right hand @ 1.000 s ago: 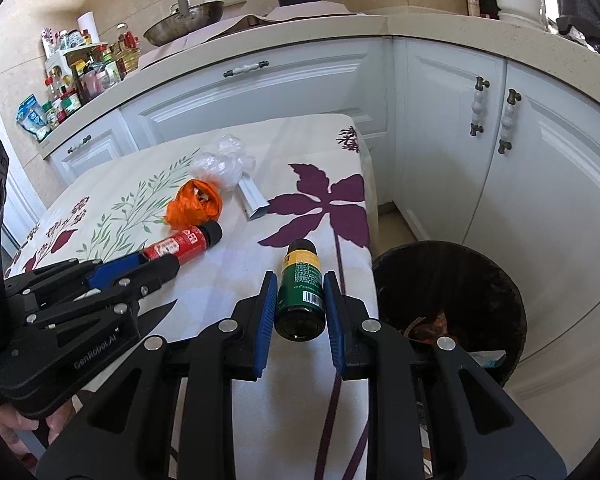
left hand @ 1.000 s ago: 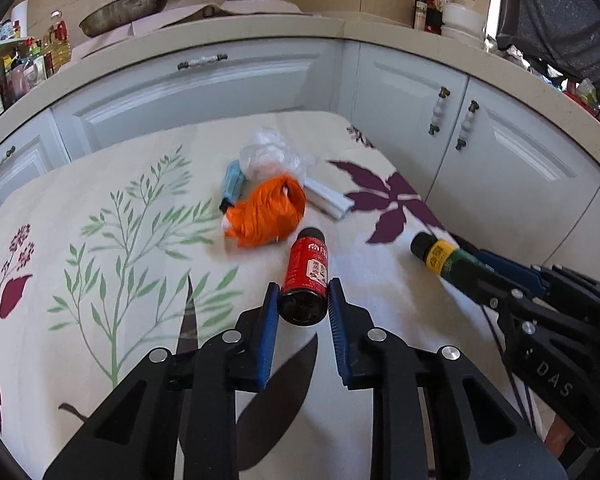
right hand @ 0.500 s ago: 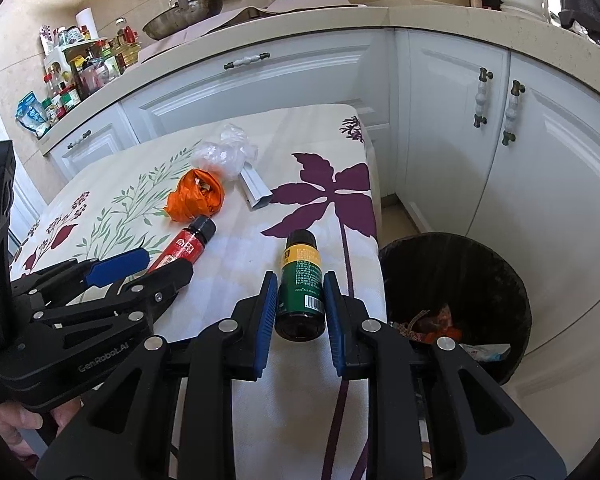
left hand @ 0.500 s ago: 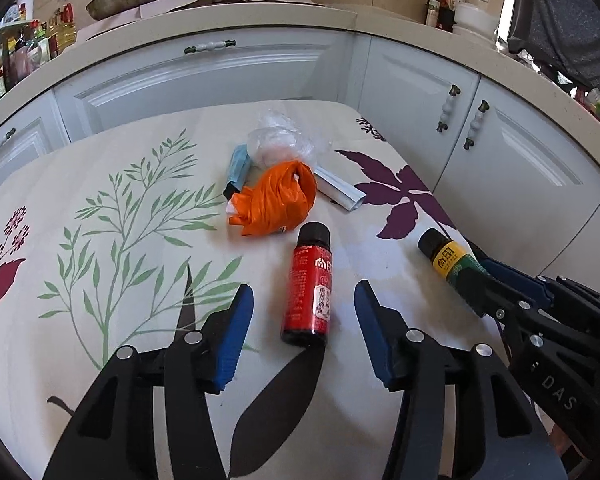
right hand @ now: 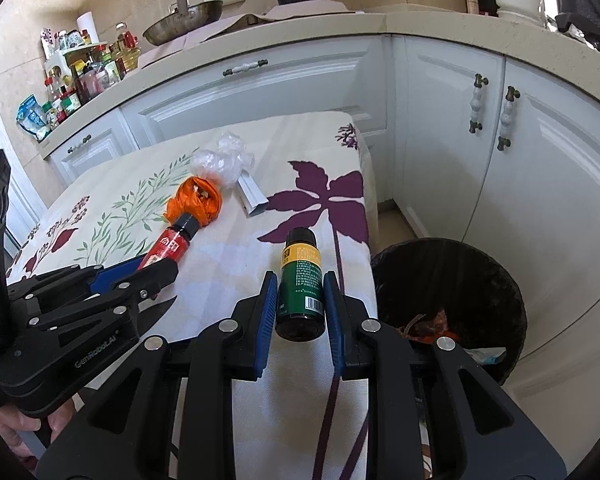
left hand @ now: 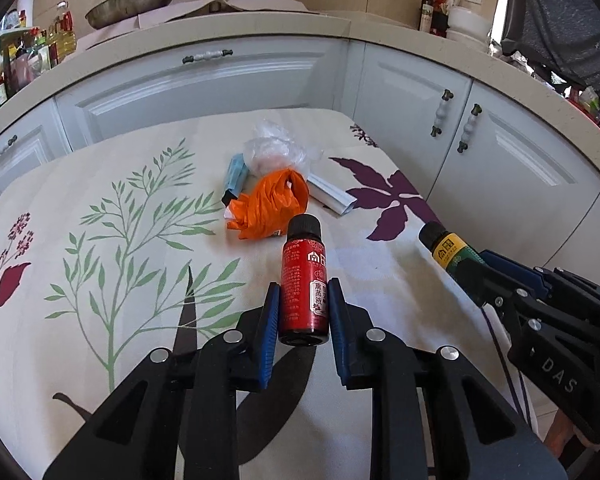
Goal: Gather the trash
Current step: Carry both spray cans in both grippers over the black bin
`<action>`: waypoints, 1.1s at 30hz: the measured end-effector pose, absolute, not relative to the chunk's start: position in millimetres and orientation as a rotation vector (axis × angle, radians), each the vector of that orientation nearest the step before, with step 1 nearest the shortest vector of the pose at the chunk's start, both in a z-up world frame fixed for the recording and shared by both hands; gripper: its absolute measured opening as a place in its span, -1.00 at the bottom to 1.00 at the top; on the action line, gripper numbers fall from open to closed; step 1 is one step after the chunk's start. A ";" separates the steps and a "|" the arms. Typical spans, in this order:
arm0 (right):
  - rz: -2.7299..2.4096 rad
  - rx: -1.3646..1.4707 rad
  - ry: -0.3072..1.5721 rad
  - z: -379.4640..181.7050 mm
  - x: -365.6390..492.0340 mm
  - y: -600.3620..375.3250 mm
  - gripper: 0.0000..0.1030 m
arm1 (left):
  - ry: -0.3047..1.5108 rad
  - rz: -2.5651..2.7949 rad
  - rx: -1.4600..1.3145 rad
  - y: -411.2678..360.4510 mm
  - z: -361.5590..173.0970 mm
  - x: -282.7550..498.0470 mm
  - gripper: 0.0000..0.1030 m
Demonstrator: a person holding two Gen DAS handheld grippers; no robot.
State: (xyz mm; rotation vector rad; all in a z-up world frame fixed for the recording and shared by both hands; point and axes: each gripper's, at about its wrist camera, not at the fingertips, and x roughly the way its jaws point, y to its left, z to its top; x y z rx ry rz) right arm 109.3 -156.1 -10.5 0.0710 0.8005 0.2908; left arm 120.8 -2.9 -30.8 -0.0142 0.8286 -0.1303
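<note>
On the flowered tablecloth (left hand: 120, 280) lies a red bottle with a black cap (left hand: 304, 256). My left gripper (left hand: 303, 304) is closing its jaws on it, and the blue pads press its lower body from both sides. The right wrist view shows the same red bottle (right hand: 170, 246) pointing at an orange bag. My right gripper (right hand: 300, 280) is shut on a green bottle with a yellow band (right hand: 300, 264), held near the table's right edge. That green bottle (left hand: 446, 246) also shows at the right of the left wrist view.
Beyond the bottles lie a crumpled orange bag (left hand: 272, 208), a clear plastic bag (left hand: 276, 152), a blue packet (left hand: 234, 178) and a white box (left hand: 332, 196). A black bin (right hand: 480, 264) with some rubbish stands on the floor right of the table. White cabinets close in behind.
My left jaws stood wide apart around the red bottle half a second ago and have come together on it again. The right gripper has kept its hold on the green bottle.
</note>
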 end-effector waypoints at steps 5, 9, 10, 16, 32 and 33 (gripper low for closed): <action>0.285 0.080 0.773 -1.1 105.9 -162.5 -0.55 | 0.792 -0.131 -0.015 -5.4 -16.4 115.3 -0.52; 0.267 0.088 0.744 8.6 101.0 -172.7 -0.55 | 0.754 -0.138 -0.021 -10.7 -1.5 111.7 -0.52; 0.258 0.091 0.735 11.4 99.5 -176.9 -0.55 | 0.748 -0.140 -0.020 -12.4 0.8 111.8 -0.52; 0.193 0.098 0.695 22.1 93.1 -202.4 -0.55 | 0.696 -0.164 0.001 -32.0 16.4 108.5 -0.52; 0.002 0.125 0.611 29.9 82.0 -292.7 -0.55 | 0.628 -0.276 0.064 -116.8 24.4 112.0 -0.52; -0.005 0.128 0.605 30.1 81.4 -297.0 -0.55 | 0.627 -0.278 0.065 -120.3 23.8 112.3 -0.52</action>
